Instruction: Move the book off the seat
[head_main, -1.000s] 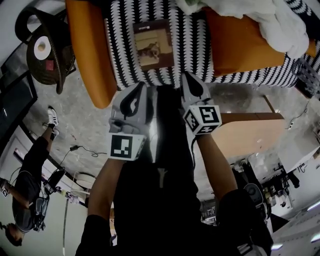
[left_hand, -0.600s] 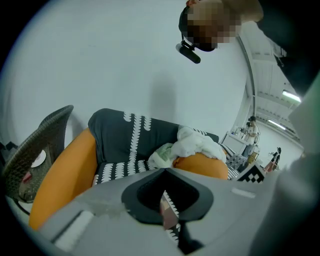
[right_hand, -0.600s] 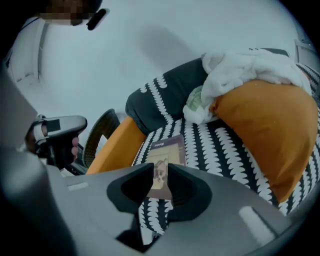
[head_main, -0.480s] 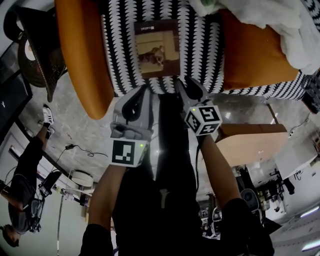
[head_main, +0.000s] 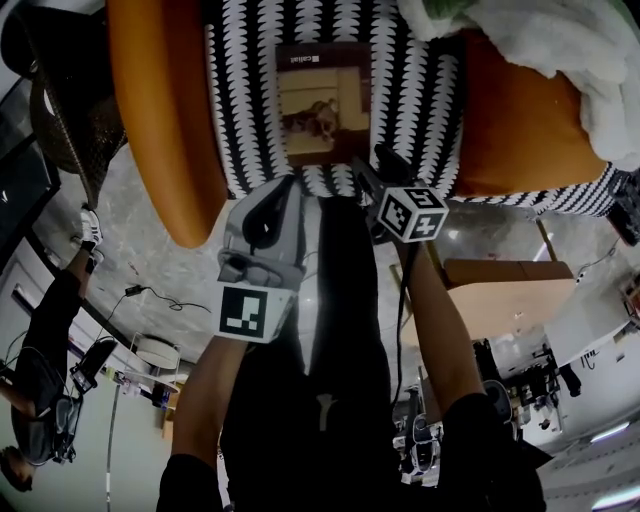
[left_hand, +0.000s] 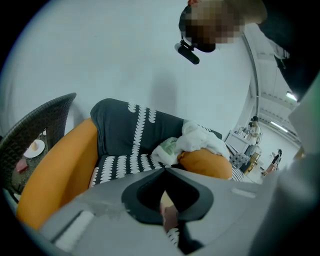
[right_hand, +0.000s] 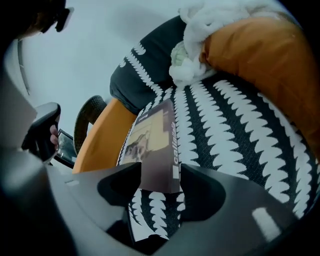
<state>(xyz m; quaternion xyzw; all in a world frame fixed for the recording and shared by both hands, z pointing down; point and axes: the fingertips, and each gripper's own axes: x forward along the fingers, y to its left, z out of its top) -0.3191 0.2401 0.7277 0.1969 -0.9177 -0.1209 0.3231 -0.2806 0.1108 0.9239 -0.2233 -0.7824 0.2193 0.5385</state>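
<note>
A brown book (head_main: 322, 105) with a dog picture on its cover lies flat on the black-and-white patterned seat (head_main: 410, 90). My right gripper (head_main: 373, 166) is at the book's near edge and its jaws are opening. In the right gripper view the book's (right_hand: 152, 145) near end shows in the gap between the jaws of the right gripper (right_hand: 160, 175), and the pads do not press on it. My left gripper (head_main: 283, 188) hangs just short of the seat's front edge, left of the book, with its jaws together and nothing in them. The left gripper (left_hand: 165, 171) points over the seat.
Orange armrests (head_main: 160, 110) (head_main: 520, 120) flank the seat. A white blanket (head_main: 560, 50) is heaped at the back right. A dark wicker chair (head_main: 60, 120) stands to the left. A wooden board (head_main: 500, 290) lies on the floor at right, and a person (head_main: 40, 380) stands at far left.
The right gripper's jaws have gone from shut to wide apart, and it has edged forward to the book's near edge. The left gripper has hardly moved.
</note>
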